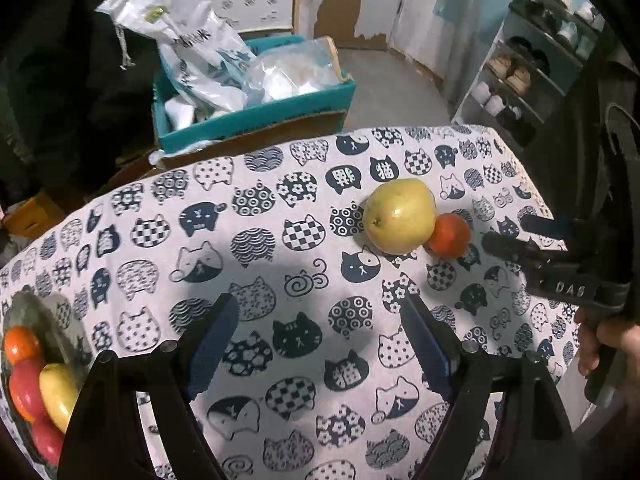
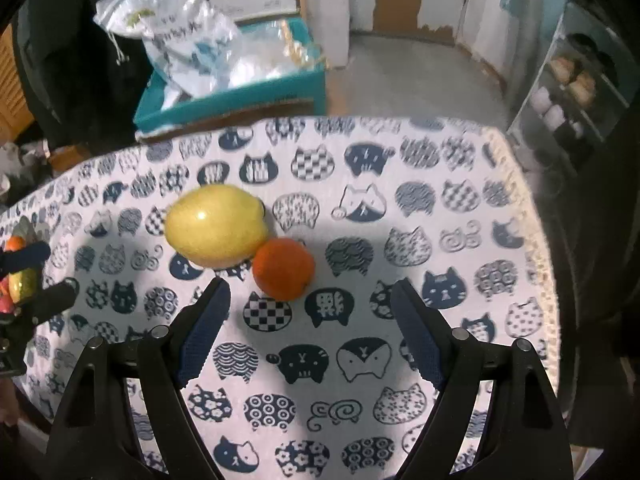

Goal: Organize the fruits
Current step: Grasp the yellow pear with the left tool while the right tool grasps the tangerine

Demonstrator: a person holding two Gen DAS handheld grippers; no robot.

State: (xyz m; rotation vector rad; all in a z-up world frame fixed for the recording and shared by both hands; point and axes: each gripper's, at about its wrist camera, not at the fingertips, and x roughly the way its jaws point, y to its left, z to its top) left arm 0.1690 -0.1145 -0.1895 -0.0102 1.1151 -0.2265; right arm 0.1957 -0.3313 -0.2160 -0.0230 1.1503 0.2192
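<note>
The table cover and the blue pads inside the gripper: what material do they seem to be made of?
The table cover looks like woven cotton cloth, matte, with printed navy cat faces; its edge shows a coarse weave. The blue pads on the right gripper look like rubber or soft plastic, matte: a fine dotted texture covers them. The exact material stays uncertain.

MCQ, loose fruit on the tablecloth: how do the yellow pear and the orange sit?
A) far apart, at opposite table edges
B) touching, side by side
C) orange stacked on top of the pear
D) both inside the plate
B. In the right wrist view the yellow pear and the orange rest against each other on the cat-print tablecloth, ahead of the open, empty right tongs; the left wrist view shows the same contact.
</note>
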